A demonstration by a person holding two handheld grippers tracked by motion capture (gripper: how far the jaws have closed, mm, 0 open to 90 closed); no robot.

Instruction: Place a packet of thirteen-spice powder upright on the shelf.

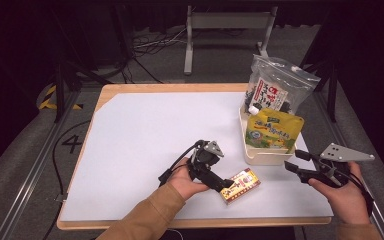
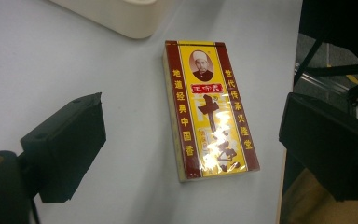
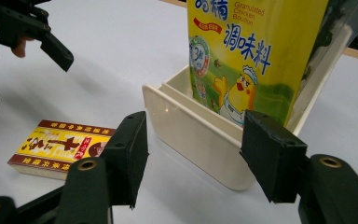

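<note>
The yellow-and-maroon box [image 1: 240,185] lies flat, face up, on the bench at about five o'clock, untouched.

left tool [image 1: 225,186]: jaws apart, nothing held | right tool [image 1: 291,167]: jaws apart, nothing held

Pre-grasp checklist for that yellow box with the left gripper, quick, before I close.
1. Yellow box lies flat on the white table: ok.
2. Left gripper open, jaws either side of the box, pads not touching it: ok.
3. Box clear of the cream bin: ok.
4. Right gripper open, holding nothing, facing the bin: ok.
5. Room in the bin beside the yellow pouch: cannot tell.
</note>
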